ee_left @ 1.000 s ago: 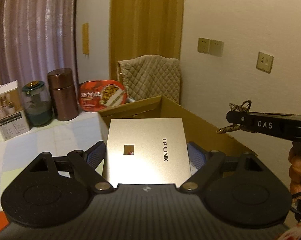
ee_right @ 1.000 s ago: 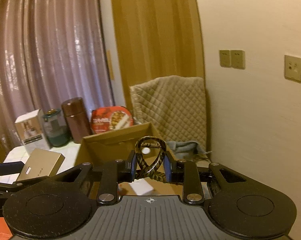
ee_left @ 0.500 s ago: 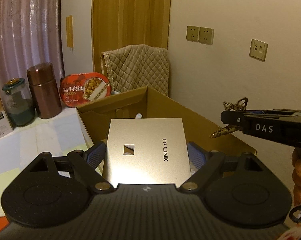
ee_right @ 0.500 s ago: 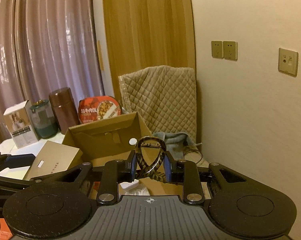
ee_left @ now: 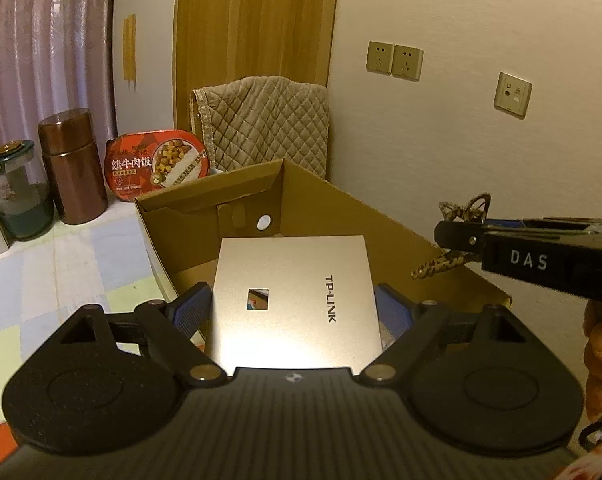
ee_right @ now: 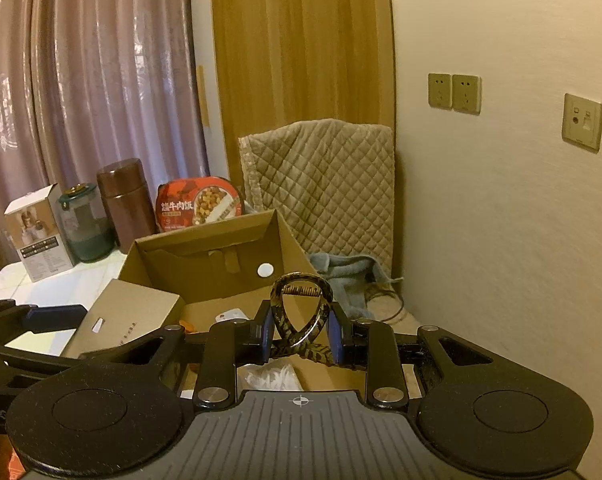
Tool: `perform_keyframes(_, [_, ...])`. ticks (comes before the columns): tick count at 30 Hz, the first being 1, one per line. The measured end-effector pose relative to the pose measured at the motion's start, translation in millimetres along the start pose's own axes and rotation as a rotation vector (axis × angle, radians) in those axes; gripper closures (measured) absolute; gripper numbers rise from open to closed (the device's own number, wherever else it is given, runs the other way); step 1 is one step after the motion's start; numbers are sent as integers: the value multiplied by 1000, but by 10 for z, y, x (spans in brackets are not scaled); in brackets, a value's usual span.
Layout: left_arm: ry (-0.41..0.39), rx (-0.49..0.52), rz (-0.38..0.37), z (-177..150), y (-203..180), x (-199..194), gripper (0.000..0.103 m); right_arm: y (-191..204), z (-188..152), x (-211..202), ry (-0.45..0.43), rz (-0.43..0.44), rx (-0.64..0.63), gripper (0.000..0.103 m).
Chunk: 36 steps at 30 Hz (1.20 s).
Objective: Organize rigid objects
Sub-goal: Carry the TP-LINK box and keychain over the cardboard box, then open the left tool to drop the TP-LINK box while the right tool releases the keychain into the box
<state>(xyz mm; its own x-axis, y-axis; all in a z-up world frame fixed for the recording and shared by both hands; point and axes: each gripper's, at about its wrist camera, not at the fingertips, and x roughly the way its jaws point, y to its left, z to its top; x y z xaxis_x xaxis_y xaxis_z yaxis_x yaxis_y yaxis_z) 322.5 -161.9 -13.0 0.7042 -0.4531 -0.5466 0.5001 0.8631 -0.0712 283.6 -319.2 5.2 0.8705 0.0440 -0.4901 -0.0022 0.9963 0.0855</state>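
1. Left gripper (ee_left: 293, 312), bottom centre of the left wrist view: fingers (ee_left: 191, 310) set wide, clamped on the two sides of a flat gold TP-LINK box (ee_left: 293, 296). The box is held over the near edge of the open cardboard carton (ee_left: 205, 204); in the right wrist view it shows at lower left, tilted.
2. Right gripper (ee_right: 303, 338), lower centre of the right wrist view: fingers closed on a patterned brown hair claw clip (ee_right: 301, 312), loop end up. In the left wrist view it enters from the right edge, above the carton's right wall.
3. Carton interior: a small white item (ee_right: 231, 315) and crumpled white plastic (ee_right: 271, 376) lie on the bottom.
4. Behind the carton on the desk (ee_left: 73, 264), mid-left: red meal bowl (ee_left: 159, 164), brown canister (ee_left: 71, 166), glass jar (ee_left: 19, 196), white carton box (ee_right: 37, 236).
5. Farther back: quilted cover (ee_right: 321, 188), curtain (ee_right: 93, 80), wall sockets (ee_right: 455, 92).
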Motion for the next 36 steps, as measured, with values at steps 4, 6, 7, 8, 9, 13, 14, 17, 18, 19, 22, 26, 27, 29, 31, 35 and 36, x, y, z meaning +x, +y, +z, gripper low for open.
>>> perform_keyframes(4, [-4, -22, -21, -24, 15, 31, 18, -1, 2, 1, 0, 1, 2, 79])
perform_keyframes(6, [-1, -43, -35, -25, 42, 43, 18, 4, 3, 3, 1, 3, 2, 79])
perform_keyframes(7, [-2, -47, -26, -25, 52, 42, 18, 8, 4, 6, 3, 5, 3, 79])
perform_keyframes(8, [-2, -46, -16, -26, 63, 39, 18, 11, 4, 9, 4, 7, 4, 79])
perform_keyframes(9, [-2, -49, -9, -27, 82, 31, 18, 18, 4, 8, 5, 9, 4, 79])
perform_keyframes(13, [-6, -66, 32, -22, 182, -37, 18, 57, 7, 9, 8, 19, 6, 79])
perform_keyframes(14, [-6, -74, 42, -22, 213, -59, 18, 71, 6, 10, 11, 24, 6, 79])
perform_keyframes(17, [6, -90, 61, -25, 291, -107, 19, 119, -6, 21, 25, 45, -2, 79])
perform_keyframes(18, [9, -91, 69, -25, 313, -120, 19, 132, -14, 28, 31, 49, -4, 79])
perform_keyframes(19, [9, -91, 75, -28, 328, -130, 19, 144, -18, 37, 38, 54, -5, 79])
perform_keyframes(22, [13, -95, 90, -22, 368, -155, 19, 165, -29, 62, 55, 67, -4, 79])
perform_keyframes(26, [10, -94, 97, -15, 378, -166, 19, 193, -57, 87, 76, 75, -9, 79])
perform_keyframes(27, [11, -93, 97, -15, 374, -166, 19, 200, -64, 92, 80, 75, -10, 79])
perform_keyframes(29, [15, -90, 99, -24, 367, -161, 19, 204, -72, 105, 89, 78, -8, 79])
perform_keyframes(31, [18, -90, 98, -28, 359, -154, 19, 213, -80, 116, 97, 82, -8, 79])
perform_keyframes(35, [20, -89, 98, -31, 345, -153, 19, 233, -84, 128, 104, 86, -10, 79])
perform_keyframes(36, [21, -88, 97, -33, 342, -154, 19, 234, -85, 128, 106, 87, -9, 79])
